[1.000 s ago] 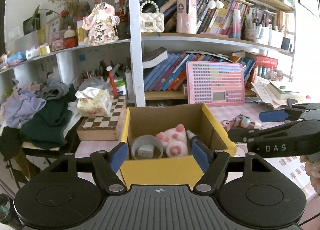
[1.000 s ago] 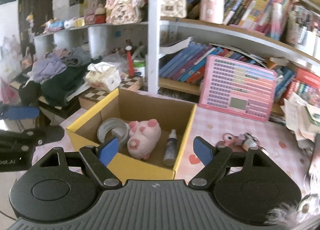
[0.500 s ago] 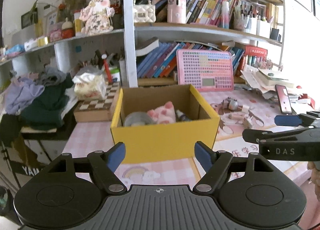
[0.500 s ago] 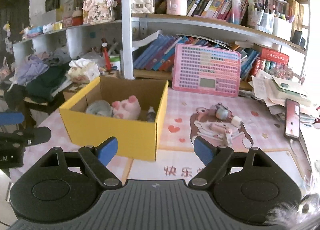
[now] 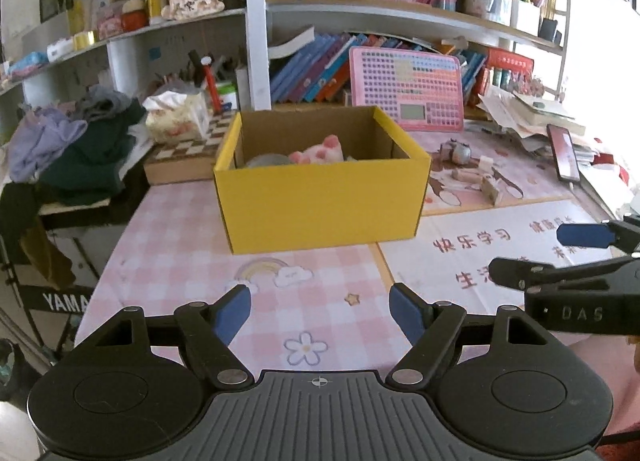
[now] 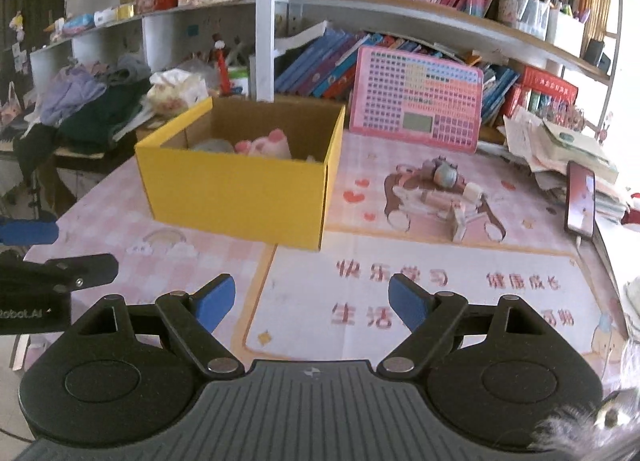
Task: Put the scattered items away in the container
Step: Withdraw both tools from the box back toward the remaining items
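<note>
A yellow box [image 5: 320,205] is seen standing on a pink checked table mat [image 5: 256,301], open at the top, with plain brown card on its inner walls. It is rectangular, its outer faces bright yellow and unmarked, and its rim is level. Inside it, a pink plush toy [image 5: 320,151] with darker pink paws is partly seen above the rim, and a grey roll [image 5: 266,160] lies just beside the toy on its left. In the right wrist view the same box [image 6: 240,189] is seen at an angle, with one corner turned toward the camera.

To the right of the box, small items [image 6: 448,193] are scattered on a mat printed with a brown and pink figure; among them a small grey figure [image 6: 444,173] and pale blocks can be made out, but their kinds cannot be told. A phone [image 6: 581,201] lies near the table's right edge, beside a stack of papers. A pink panel [image 5: 406,95] is propped against the shelf behind the box.

The left gripper [image 5: 320,307] is held over the near part of the table, its blue-padded jaws wide apart with nothing between them. The right gripper [image 6: 312,301] is held over a white mat with red characters, its jaws likewise spread and empty. Each gripper is seen at the edge of the other's view.
</note>
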The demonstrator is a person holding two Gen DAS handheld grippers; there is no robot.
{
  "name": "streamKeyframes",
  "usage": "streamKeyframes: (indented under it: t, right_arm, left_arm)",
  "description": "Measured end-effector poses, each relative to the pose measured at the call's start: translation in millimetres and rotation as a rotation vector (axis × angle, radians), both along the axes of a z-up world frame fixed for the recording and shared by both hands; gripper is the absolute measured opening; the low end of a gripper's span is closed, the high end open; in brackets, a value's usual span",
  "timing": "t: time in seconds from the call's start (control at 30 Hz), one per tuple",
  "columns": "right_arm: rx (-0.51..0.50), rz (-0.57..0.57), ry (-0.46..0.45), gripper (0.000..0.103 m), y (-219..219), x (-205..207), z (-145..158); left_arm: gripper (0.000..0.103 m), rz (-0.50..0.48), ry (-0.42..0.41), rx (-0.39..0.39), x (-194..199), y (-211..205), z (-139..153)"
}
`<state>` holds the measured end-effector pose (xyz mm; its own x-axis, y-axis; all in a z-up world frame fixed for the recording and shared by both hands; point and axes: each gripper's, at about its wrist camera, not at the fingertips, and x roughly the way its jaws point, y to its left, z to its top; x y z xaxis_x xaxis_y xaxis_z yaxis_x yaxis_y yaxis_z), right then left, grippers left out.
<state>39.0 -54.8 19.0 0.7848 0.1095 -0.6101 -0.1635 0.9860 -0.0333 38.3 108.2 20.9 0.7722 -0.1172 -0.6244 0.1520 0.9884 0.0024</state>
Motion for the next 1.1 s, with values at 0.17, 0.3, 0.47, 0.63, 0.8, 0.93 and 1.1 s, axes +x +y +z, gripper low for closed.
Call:
streamKeyframes:
  t: [0.17,0.3,0.47,0.63,0.8,0.93,1.1]
  right_arm:
    - [0.018,-0.018,0.037,0.086,-3.9,-6.9,-6.1]
    - [0.027,-0.024,0.063,0.086,-6.7,-9.1,-11.4]
    - [0.033,-0.041,0.090,0.086,-12.4,-7.9,-15.6]
    - [0.029,-0.047,0.107,0.087,-20.3,-7.7,-19.5]
    - [0.030,-0.070,0.109,0.087,-34.0,-7.1,-22.8]
    - [0.040,-0.104,0.117,0.088,-48.9,-4.5,-25.2]
    - [0.040,-0.132,0.127,0.088,-66.0,-0.6,-27.4]
  left_arm:
    - [0.079,-0.012,0.021,0.003,-4.4,-5.5,-4.1]
    - [0.083,-0.031,0.026,0.013,-9.0,-11.7,-5.4]
    - [0.085,-0.027,0.048,0.013,-8.4,-14.7,-9.4]
    - [0.085,-0.015,0.080,0.008,-3.0,-19.4,-14.6]
    - [0.086,-0.039,0.092,0.016,3.3,-33.5,-17.8]
    - [0.086,-0.066,0.102,0.025,8.3,-48.8,-19.9]
    - [0.086,-0.096,0.112,0.030,15.7,-67.7,-22.2]
